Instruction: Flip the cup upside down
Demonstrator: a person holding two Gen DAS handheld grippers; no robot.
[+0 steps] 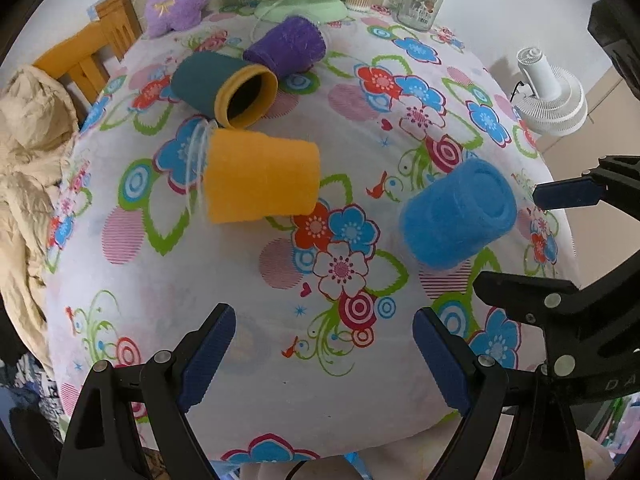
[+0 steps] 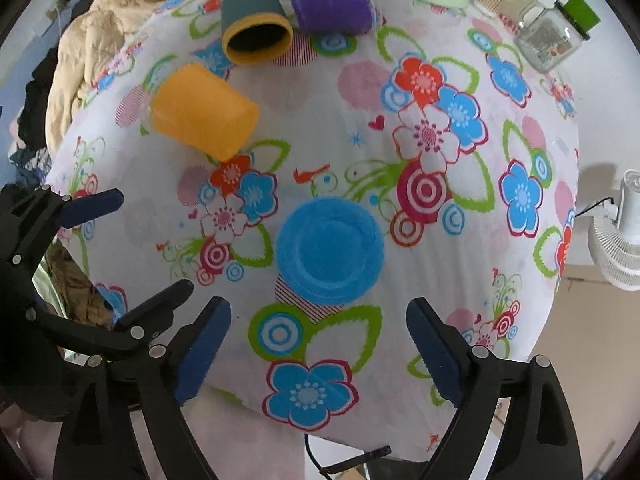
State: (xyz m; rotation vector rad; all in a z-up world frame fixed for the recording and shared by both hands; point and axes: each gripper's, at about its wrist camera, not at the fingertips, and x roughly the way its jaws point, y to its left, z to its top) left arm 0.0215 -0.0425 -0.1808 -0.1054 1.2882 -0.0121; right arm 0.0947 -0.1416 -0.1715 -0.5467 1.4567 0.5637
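1. A bench under a floral cloth carries four felt-wrapped cups.
2. The blue felt-covered cup stands base-up, near the yellow felt cup, which lies on its side.
3. The left gripper and the right gripper both have fingers apart, holding nothing.

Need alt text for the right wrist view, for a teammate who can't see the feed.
The open right gripper hovers above a blue cup standing upside down on a floral tablecloth. Farther back, an orange cup, a teal cup and a purple cup lie on their sides.
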